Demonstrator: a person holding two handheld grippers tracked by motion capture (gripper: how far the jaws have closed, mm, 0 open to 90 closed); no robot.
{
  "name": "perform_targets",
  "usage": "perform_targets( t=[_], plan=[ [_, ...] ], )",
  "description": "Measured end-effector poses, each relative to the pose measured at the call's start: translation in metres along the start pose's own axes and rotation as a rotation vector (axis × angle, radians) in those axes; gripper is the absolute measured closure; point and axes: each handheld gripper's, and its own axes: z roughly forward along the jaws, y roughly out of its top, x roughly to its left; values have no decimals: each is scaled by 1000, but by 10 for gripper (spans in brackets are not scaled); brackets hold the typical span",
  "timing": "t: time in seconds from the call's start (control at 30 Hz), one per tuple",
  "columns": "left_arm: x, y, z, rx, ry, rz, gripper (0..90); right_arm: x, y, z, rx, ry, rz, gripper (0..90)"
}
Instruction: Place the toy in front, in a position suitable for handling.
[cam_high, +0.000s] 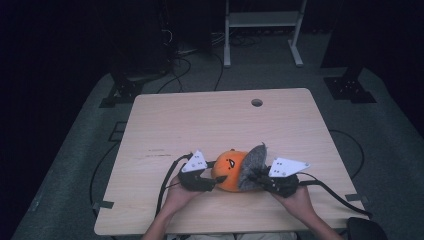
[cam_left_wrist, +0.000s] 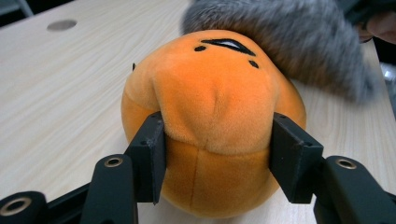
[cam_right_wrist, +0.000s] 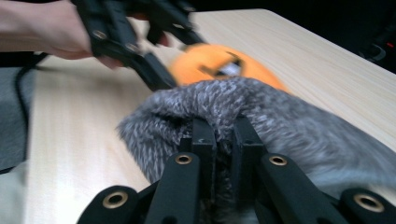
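An orange plush toy with a small black face lies near the front of the wooden table. My left gripper is shut on its left end; in the left gripper view both pads dent the plush. A grey furry cover lies over the toy's right side. My right gripper is shut on this fur, and in the right gripper view its jaws pinch a fold of the fur. Behind it there are the orange toy and the left gripper.
A round cable hole sits near the table's far edge. Black cables trail from both grippers over the front of the table. A white frame and black stands are on the floor beyond the table.
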Motion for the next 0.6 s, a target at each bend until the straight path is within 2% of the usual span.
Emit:
perform_targets(
  t=[0.07,0.13,0.2,0.23,0.3,0.33,0.4,0.43,0.47,0.53,0.57,0.6],
  plan=[
    [-5,2,2,21,15,47,445,8,6,8,-12,18,-25,816],
    [-5,1,0,16,7,40,444,7,13,12,-39,36,-10,816],
    [-3,-1,-1,11,1,42,436,0,17,11,-60,29,9,816],
    [-3,-1,-1,3,4,32,420,-2,17,10,-54,24,14,817],
    [-1,-1,0,-20,36,-16,274,-5,15,9,-30,1,-2,817],
    [0,-1,1,-15,45,-32,190,-6,13,7,-24,-6,-1,817],
    [3,-1,2,-7,24,-79,150,-7,8,4,-14,-6,10,817],
    [4,-2,5,-8,-3,-95,161,-6,6,2,-10,-6,14,818],
    [3,-2,6,-9,-11,-97,239,-4,6,1,-17,-4,15,817],
    [-2,-2,6,-12,-6,-42,333,2,9,3,-26,10,12,818],
    [-6,0,6,6,-5,4,367,5,12,5,-31,22,2,819],
    [-8,1,6,10,-11,28,397,9,17,9,-41,40,-12,820]
  ],
)
